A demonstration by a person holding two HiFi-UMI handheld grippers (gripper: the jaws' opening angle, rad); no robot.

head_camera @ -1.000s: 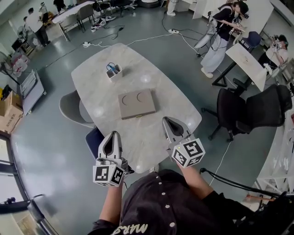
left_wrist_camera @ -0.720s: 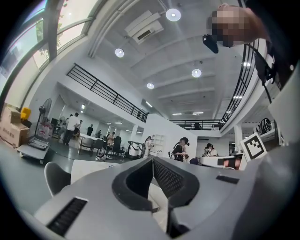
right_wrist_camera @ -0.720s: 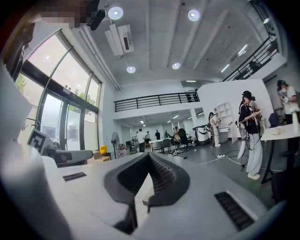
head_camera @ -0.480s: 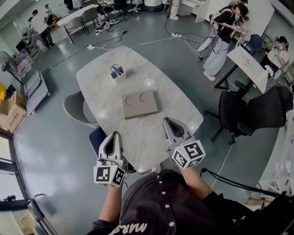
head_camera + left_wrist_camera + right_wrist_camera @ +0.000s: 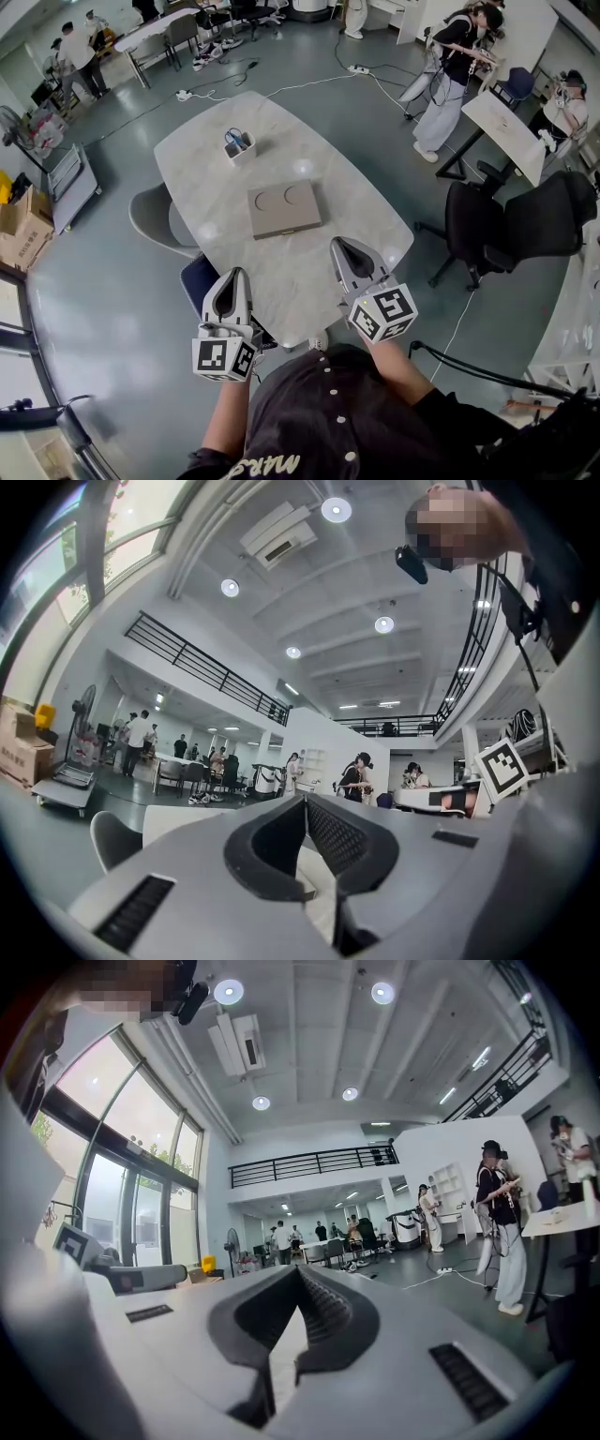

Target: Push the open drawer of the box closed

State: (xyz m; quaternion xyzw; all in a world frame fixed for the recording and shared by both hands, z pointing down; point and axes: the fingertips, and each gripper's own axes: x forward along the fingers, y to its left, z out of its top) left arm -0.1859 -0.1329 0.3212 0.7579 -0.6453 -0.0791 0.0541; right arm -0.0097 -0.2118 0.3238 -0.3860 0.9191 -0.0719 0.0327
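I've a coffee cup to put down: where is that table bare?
Mostly bare. Widest patches: from the flat box to the table's right edge, and between box and small holder. The near edge is crowded: left gripper and right gripper hover there.

Dark buttoned shirt and two pale grey hand-held grippers

The shirt is black or near it, with a row of small white buttons down its middle and white lettering at its lower left edge; its sleeves stop short of the wrists. Above the shirt's left side, the left gripper has a smooth grey tapered shell, black ribbed inner pads and a white cube printed with black square markers. Above the shirt's right side, the right gripper matches it, with its own marker cube.
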